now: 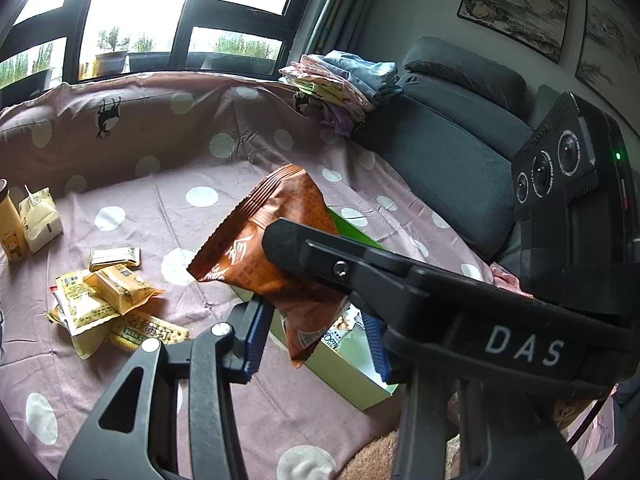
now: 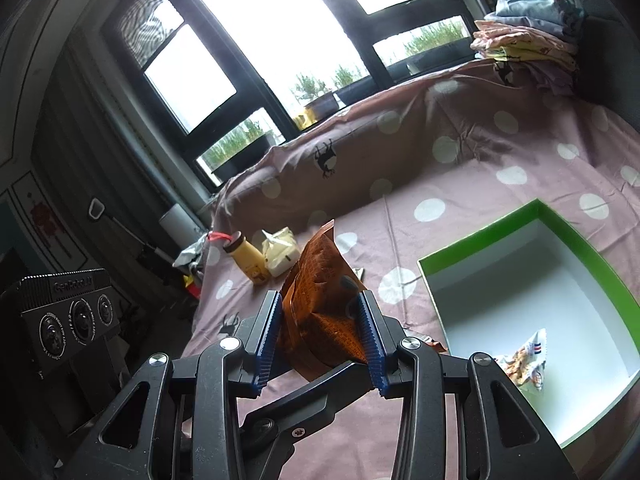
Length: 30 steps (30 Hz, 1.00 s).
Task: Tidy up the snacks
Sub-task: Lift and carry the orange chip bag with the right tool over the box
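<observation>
An orange-brown snack bag (image 1: 276, 240) is held above the dotted pink sheet. My right gripper (image 2: 322, 336) is shut on this bag (image 2: 320, 304); its black finger crosses the left wrist view over the bag. My left gripper (image 1: 316, 334) has its blue pads (image 1: 256, 336) on either side of the bag's lower end, and I cannot tell whether they press it. A green-rimmed white box (image 2: 536, 216) lies to the right with one small snack packet (image 2: 524, 360) in it. In the left wrist view the box (image 1: 352, 380) sits under the bag.
A pile of yellow cracker packets (image 1: 104, 300) lies at the left. A yellow bottle (image 2: 246, 260) and a small milk carton (image 2: 280, 256) stand at the far left. Folded clothes (image 1: 340, 84) sit on the sofa back, next to grey cushions (image 1: 448, 128).
</observation>
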{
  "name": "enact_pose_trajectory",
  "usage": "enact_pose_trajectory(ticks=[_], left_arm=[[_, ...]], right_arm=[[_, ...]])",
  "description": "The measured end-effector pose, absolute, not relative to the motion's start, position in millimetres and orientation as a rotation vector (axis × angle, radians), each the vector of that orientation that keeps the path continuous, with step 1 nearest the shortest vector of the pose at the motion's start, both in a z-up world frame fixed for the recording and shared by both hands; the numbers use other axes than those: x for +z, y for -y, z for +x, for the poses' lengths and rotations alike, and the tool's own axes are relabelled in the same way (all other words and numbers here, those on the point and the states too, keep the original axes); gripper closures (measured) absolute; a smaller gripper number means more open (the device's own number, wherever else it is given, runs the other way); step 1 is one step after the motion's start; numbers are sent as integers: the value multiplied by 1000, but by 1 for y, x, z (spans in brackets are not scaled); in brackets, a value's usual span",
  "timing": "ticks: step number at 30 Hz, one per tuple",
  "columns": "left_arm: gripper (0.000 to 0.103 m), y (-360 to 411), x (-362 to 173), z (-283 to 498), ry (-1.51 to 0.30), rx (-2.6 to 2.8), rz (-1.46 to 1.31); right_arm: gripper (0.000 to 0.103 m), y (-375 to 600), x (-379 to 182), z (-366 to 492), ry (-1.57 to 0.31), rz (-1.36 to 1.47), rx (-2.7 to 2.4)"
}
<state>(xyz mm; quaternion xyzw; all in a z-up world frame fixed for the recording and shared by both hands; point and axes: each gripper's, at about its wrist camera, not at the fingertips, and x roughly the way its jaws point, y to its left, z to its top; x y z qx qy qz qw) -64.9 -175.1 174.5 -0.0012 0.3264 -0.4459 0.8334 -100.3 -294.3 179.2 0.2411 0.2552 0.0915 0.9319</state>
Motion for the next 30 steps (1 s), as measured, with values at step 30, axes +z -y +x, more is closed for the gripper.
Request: enact_pose_trajectory(ticks=[30], left_arm=[[61, 262, 153, -61, -810, -1128, 17]], right_arm=[[61, 372, 161, -125, -513, 611, -42]])
